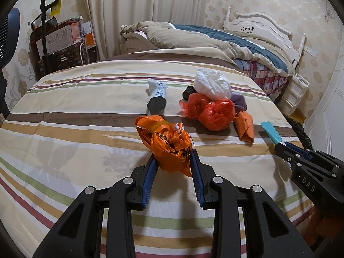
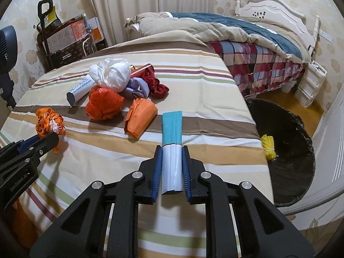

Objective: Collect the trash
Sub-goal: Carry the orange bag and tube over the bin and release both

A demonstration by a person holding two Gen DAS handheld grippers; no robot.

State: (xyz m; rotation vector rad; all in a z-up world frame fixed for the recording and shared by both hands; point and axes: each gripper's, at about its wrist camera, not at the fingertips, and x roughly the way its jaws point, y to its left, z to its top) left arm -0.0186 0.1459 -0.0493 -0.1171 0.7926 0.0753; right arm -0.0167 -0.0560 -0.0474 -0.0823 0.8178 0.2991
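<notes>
A dark fan (image 2: 7,49) and a cart of cardboard boxes (image 2: 64,40) stand at the left wall, cream curtains (image 2: 150,6) hang behind, and a bed (image 2: 247,49) with a checked sheet and a white carved headboard fills the right. In front lies a bench under a striped cloth (image 2: 107,150) of cream, tan, brown and green.

The left tongs (image 1: 172,157) are nearly closed, pinching a crumpled orange plastic bag (image 1: 167,142) with black print. A grey tube (image 2: 80,90) reads "camel milk powder". Beside it sit a crinkled red bag (image 2: 103,103), a white bag (image 2: 111,75), lilac and dark red cloth, and a folded orange wrapper (image 2: 139,120).

The right tongs (image 2: 172,167) are closed on a flat white-and-teal packet (image 2: 172,146). At the right, a black-lined bin (image 2: 286,161) holds a yellow wad (image 2: 268,146).
</notes>
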